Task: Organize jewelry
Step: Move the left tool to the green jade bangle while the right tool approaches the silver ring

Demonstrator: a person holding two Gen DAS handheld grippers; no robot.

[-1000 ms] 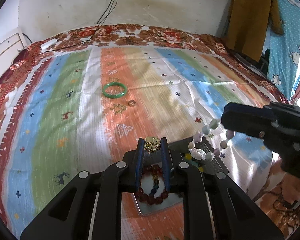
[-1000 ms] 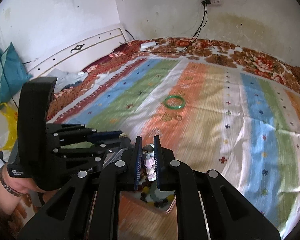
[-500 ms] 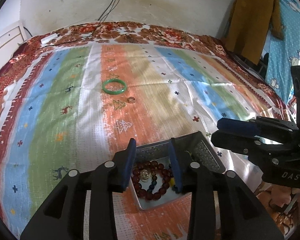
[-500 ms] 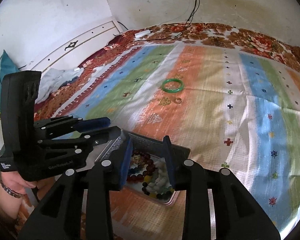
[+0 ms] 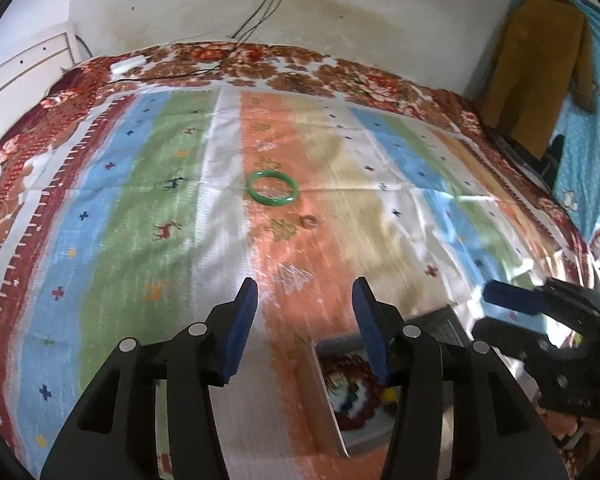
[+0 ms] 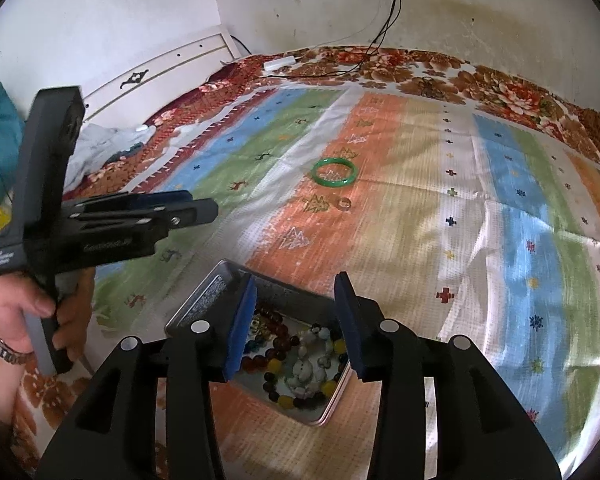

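Your right gripper (image 6: 296, 320) is spread wide and holds nothing; it hangs just above the metal tin (image 6: 204, 304). In the tin lie a dark red bead bracelet (image 6: 278, 342), a white bead bracelet (image 6: 310, 368) and some yellow beads. Your left gripper (image 5: 304, 328) is also wide and empty, above the striped bedcover (image 5: 140, 208), with the tin (image 5: 328, 396) just to its right. Farther on the orange stripe lies a small ring (image 6: 344, 202), and just behind it the green bangle (image 6: 335, 171). Both are well apart from the tin.
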